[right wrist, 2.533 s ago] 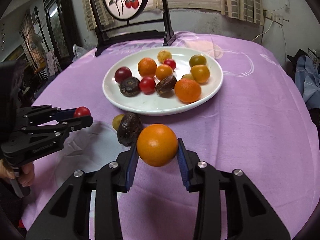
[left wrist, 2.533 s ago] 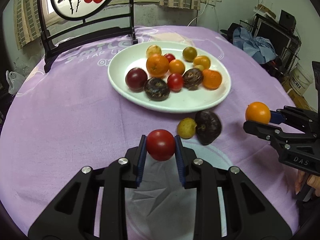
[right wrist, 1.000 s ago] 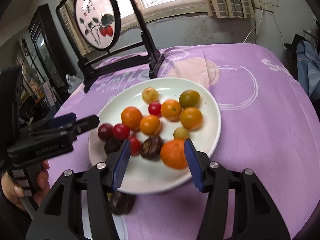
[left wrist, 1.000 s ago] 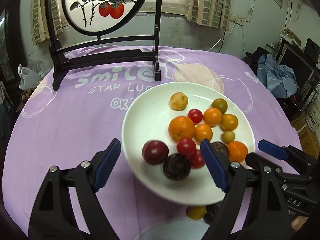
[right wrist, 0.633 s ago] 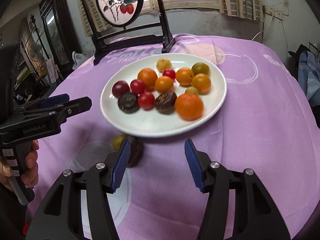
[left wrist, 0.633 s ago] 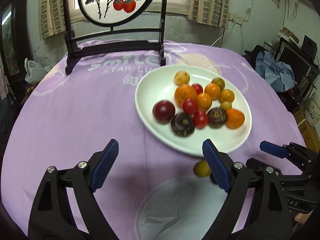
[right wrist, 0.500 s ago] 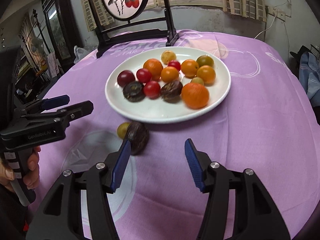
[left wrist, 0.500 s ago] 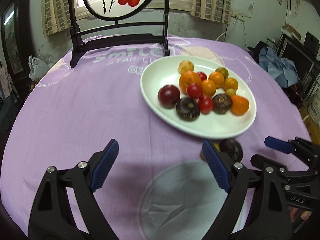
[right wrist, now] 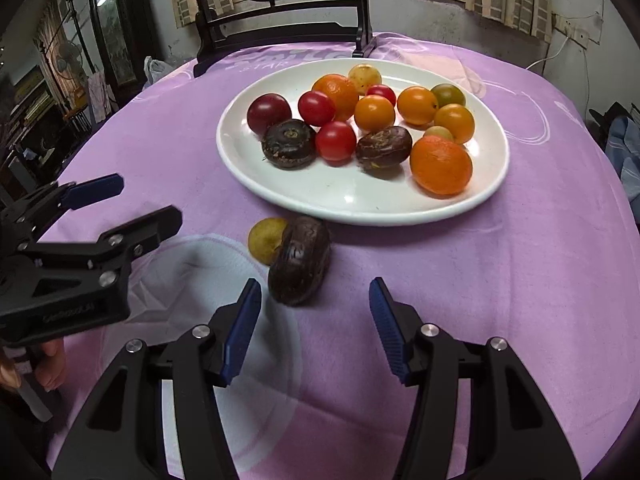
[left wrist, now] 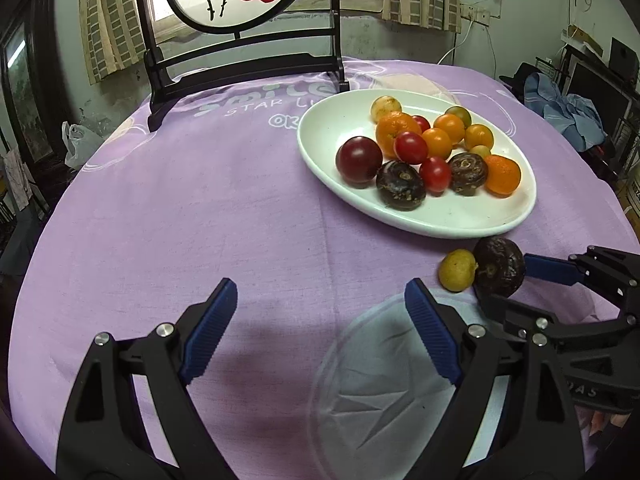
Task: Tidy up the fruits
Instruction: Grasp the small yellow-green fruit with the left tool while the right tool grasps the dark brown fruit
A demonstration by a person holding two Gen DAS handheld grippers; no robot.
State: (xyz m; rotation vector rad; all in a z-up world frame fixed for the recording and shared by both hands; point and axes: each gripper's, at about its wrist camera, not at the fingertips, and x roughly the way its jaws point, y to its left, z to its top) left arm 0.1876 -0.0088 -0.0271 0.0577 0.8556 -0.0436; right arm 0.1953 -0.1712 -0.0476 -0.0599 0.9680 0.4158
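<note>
- Both tools are empty right now: the left gripper point(left wrist: 320, 320) gapes wide over bare purple tablecloth point(left wrist: 200, 208), nothing between its blue pads
- The right gripper point(right wrist: 314, 316) is about half open, also holding nothing, nose angled down at the table
- Just ahead of the right gripper's left finger lies the dark wrinkled passion fruit point(right wrist: 300, 264), and touching its far-left side sits a small yellow-green fruit point(right wrist: 266, 240)
- Beyond those two, the white plate point(right wrist: 360, 204) carries the rest: oranges, cherry tomatoes, a dark red plum, more passion fruit
- So, by my reckoning, two strays are left off the plate, and the passion fruit looks like the right gripper's pick
- To do it well: slide a touch left so the fruit centres between the pads, and open a bit wider, since it looks broad lying on its side
- Mind the little yellow one, a careless finger would send it rolling
- The left gripper's right finger is near that yellow fruit; it could take it
</note>
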